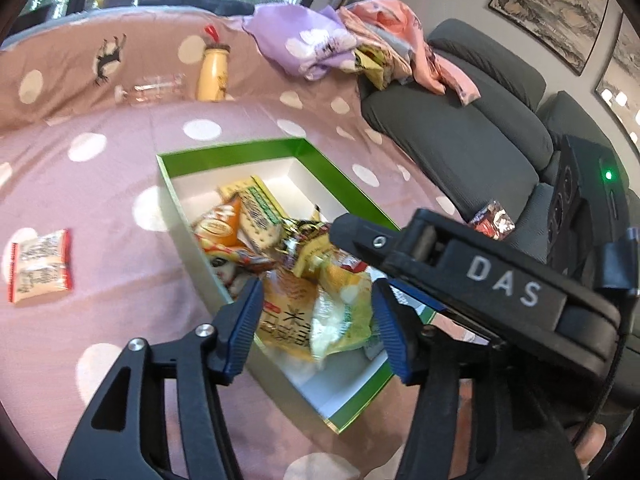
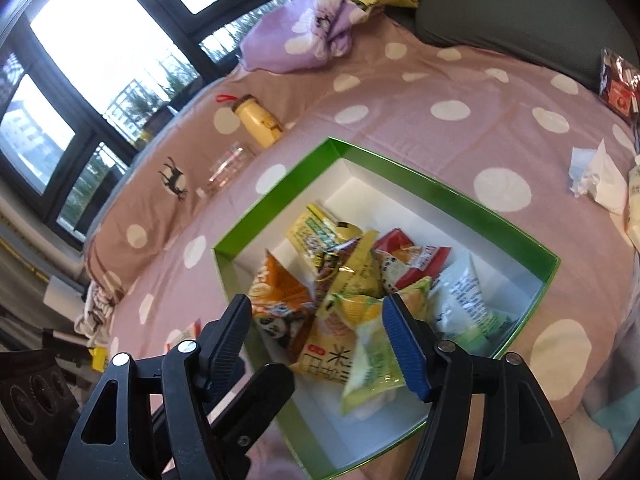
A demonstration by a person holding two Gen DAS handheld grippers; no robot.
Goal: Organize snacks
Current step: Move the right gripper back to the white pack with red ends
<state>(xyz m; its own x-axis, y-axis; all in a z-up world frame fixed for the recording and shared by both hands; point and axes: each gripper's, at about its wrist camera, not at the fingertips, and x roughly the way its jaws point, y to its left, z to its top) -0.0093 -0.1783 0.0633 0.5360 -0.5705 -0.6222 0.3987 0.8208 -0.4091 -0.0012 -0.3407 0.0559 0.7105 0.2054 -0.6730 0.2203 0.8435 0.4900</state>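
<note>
We saw a green box (image 1: 352,184) with a white inside lying open on a pink, white-dotted cover (image 1: 100,184), and most of the snack packets (image 2: 352,280) were heaped inside it. Our left claw (image 1: 320,312) hung above the near end of that box with its jaws apart and nothing pressed between the blue pads (image 1: 390,328); a yellow-green packet (image 1: 340,320) lay in the box below the gap, not gripped. Our right claw (image 2: 324,340) hovered over the same heap, likewise parted and empty, with a yellow packet bearing dark characters (image 2: 328,356) seen between its fingers, resting on the pile. In the left wrist view the right tool's black body, marked DAS (image 1: 504,280), crossed above the box's right edge.

In the box we could make out an orange packet (image 2: 280,292), a red one (image 2: 412,260), a white and green one (image 2: 468,304) and a cracker pack (image 1: 256,208). One red-and-white packet (image 1: 40,268) lay outside on the cover, well to the left of the box. Another small red packet (image 1: 492,220) sat on the grey sofa cushion (image 1: 460,148) to the right. Beyond the box a yellow bottle (image 1: 214,76) stood beside a clear glass (image 1: 156,88) lying on its side. A lilac cloth (image 2: 312,36) was bunched at the far end, and crumpled tissue (image 2: 596,180) lay to the right of the box.
</note>
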